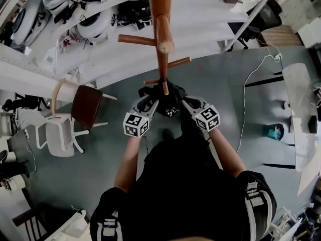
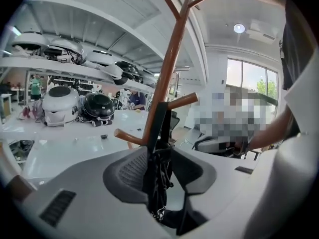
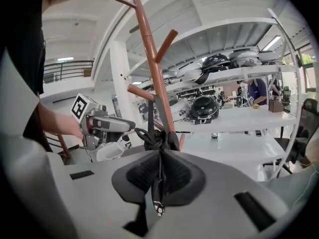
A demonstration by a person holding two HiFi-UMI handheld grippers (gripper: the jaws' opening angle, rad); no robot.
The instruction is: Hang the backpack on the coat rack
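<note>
Up the middle of the head view ran the coat rack [image 1: 161, 29], pole and pegs reaching in from the top edge; just under its lower pegs sat the black backpack [image 1: 169, 103], bunched against the pole between my two claws. I judged the step to be the lift toward a peg [image 2: 182, 102], with the hanging itself not yet done; next I would need to carry a strap [image 2: 158, 148] above a peg tip and settle it over before either claw let go. My left gripper [image 1: 152, 103] had its jaws partly apart, pressed on a thick fold of that strap; my right gripper [image 1: 186, 103] had its jaws almost together, pinching a thin strip of black webbing. From overhead the bag was only a dark lump; the gripper views alone showed both grips, and the left one showed the strap lying up along the pole.
</note>
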